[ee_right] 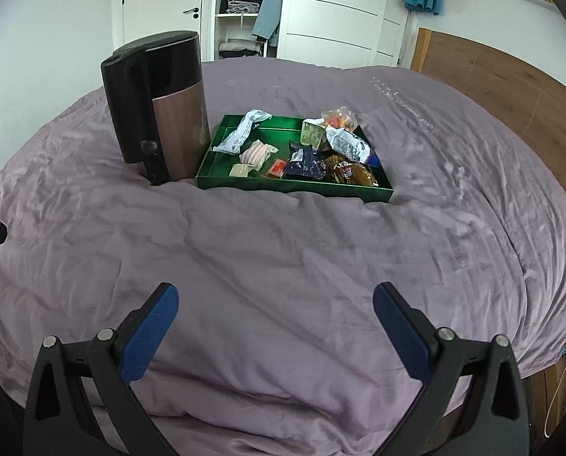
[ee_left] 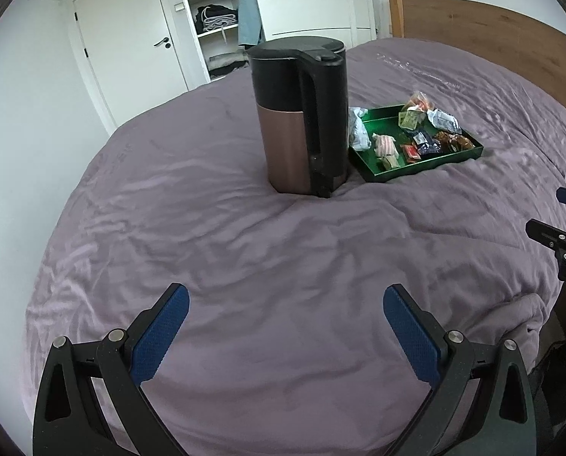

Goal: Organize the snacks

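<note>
Blue-padded left gripper (ee_left: 286, 306) and right gripper (ee_right: 276, 304) level over purple bedspread (ee_right: 283, 250), jaws released, green tray (ee_right: 294, 186) well ahead

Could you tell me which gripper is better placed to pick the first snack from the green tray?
Probably the right gripper: it looks straight at the tray, while from the left gripper the kettle stands partly in front. Both are open.

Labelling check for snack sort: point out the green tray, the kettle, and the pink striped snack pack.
green tray (ee_right: 294, 187), right wrist view, near outer wall.
kettle (ee_right: 180, 129), right wrist view, copper body.
pink striped snack pack (ee_right: 255, 153), right wrist view, middle of wrapper.
</note>
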The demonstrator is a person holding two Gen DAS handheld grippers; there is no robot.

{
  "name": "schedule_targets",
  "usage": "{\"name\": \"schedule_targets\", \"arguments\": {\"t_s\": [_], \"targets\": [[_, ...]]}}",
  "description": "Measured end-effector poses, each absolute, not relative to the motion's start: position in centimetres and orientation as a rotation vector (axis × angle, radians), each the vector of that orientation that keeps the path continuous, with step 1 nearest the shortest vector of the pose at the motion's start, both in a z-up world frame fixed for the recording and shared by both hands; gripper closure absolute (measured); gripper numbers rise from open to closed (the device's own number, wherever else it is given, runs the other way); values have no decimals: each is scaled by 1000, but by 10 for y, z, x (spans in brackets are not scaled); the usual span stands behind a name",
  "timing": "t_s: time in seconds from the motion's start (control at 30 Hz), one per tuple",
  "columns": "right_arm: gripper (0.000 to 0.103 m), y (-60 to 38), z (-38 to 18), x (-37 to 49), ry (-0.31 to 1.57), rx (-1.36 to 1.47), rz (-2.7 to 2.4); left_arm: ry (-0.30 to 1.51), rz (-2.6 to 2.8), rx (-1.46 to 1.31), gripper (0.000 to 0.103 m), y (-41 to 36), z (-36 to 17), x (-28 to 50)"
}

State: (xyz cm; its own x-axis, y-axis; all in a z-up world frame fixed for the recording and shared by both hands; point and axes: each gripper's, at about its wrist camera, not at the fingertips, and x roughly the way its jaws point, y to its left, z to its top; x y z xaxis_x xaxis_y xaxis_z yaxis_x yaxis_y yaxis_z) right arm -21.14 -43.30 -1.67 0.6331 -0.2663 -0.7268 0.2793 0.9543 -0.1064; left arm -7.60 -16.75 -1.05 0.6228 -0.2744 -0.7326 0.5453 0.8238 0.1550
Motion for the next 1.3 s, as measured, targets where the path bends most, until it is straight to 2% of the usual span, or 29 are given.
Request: {"name": "schedule_targets", "arguments": {"t_s": [1.3], "targets": [[0,-444,-20,-210,856,-24,-347,752,-511,396,2,-178,-8,-77]]}}
